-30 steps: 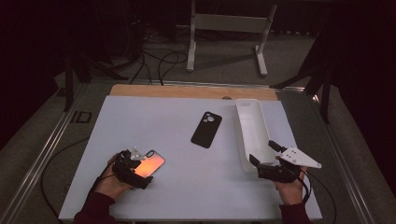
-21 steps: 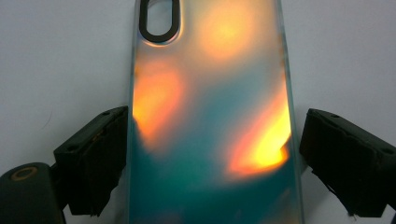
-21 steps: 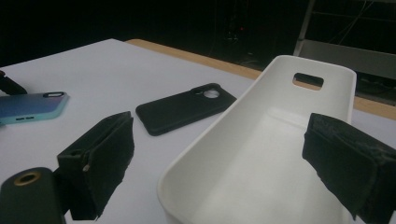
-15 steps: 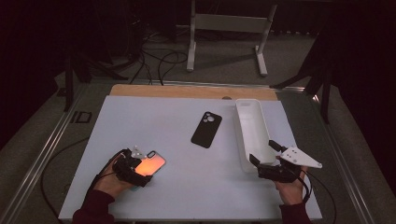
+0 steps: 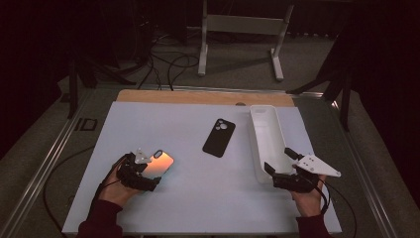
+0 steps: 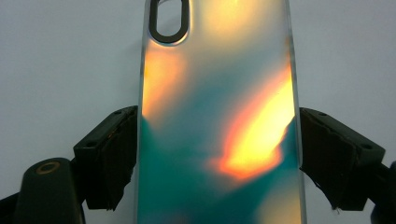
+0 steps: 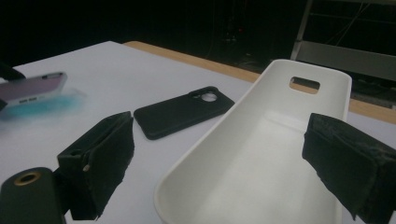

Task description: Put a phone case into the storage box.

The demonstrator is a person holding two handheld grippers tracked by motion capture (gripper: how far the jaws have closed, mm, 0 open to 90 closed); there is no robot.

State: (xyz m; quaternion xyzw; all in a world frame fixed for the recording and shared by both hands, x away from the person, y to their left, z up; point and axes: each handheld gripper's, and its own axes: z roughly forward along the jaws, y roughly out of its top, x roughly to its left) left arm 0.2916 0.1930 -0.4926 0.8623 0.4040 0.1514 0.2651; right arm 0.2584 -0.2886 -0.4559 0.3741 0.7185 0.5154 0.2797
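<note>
The iridescent phone case (image 6: 217,121) sits gripped across its width in our left gripper (image 5: 140,171), low over the white surface (image 5: 198,198). Our right gripper (image 5: 282,166), jaws wide, waits at the white tray (image 5: 265,134); next, we judge, carry it there.

High view: overhead, facing forward-down; 2 gripper views: low, close, along own jaws; black phone case (image 5: 218,137) (image 7: 184,111) shared by high and right gripper views.
</note>
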